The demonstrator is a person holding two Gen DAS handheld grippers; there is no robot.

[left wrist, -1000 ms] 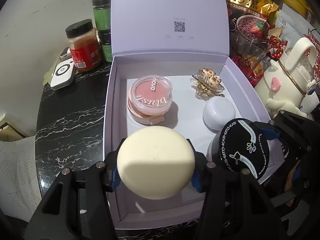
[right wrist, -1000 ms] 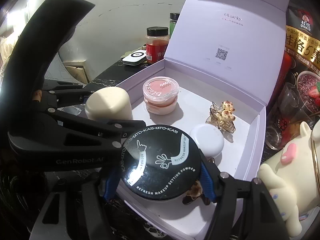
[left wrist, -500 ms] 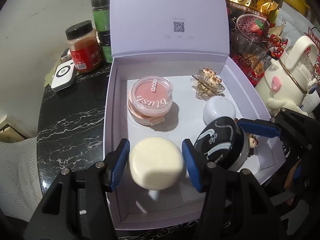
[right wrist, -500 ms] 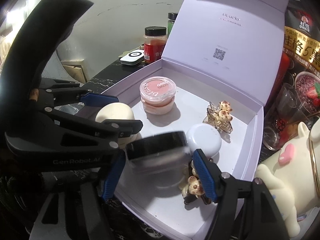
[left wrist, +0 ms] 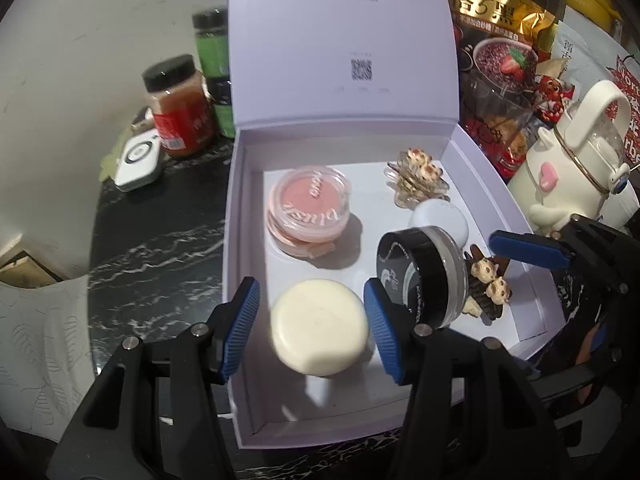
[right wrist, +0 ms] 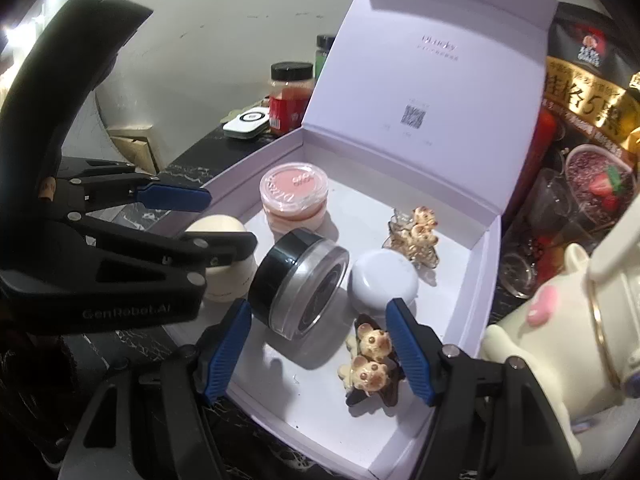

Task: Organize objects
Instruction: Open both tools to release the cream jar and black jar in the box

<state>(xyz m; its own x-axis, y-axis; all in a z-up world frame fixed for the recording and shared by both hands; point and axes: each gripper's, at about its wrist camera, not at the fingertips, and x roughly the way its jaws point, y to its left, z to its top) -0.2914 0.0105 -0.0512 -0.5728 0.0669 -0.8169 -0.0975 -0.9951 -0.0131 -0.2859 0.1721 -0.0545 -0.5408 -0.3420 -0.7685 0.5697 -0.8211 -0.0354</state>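
Both released: cream puff [left wrist: 319, 327] and tilted powder jar [right wrist: 301, 287] now inside box [left wrist: 486, 178]; both jaws open

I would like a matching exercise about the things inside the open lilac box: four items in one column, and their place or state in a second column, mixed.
Items
1. round pink blush pot
2. black-lidded clear powder jar
3. cream round sponge puff
4. small white dome-lidded jar

Descriptions
A. tipped on its side
B. between the open jaws of the left gripper
C. far left part of the box
D. just in front of the gold hair clip

Pairs: 1-C, 2-A, 3-B, 4-D
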